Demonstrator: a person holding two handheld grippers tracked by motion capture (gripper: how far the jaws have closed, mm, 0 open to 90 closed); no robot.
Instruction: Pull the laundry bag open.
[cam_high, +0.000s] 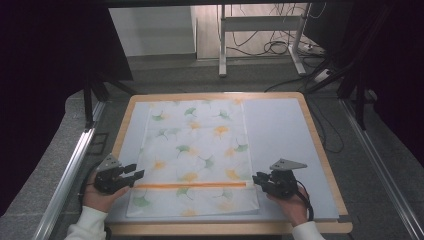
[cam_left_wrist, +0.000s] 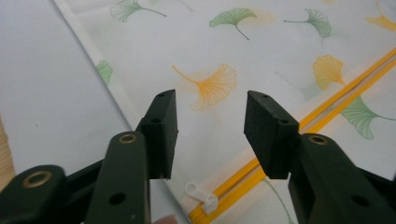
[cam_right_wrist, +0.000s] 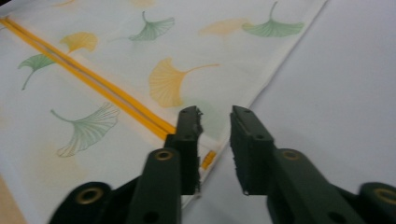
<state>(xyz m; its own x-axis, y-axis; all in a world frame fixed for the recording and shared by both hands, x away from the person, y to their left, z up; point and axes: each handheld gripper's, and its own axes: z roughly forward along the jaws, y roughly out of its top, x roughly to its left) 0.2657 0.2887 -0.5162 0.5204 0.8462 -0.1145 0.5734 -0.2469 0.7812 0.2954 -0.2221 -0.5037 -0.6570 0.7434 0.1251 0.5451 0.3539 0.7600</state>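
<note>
Item: 1 leaf-print zip bag (cam_high: 195, 155), flat on table (cam_high: 280, 130). Left gripper (cam_high: 134, 176) and right gripper (cam_high: 259, 179): both released, at the orange zipper (cam_high: 190, 185) ends.

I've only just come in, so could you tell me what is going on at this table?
A person holds a gripper in each hand over a leaf-print zip bag lying flat on the table. The left gripper sits at the left end of the orange zip, by its white zip pull; the right gripper sits at the right end. Both grippers are open, their fingers clear of the cloth, gripping nothing.
</note>
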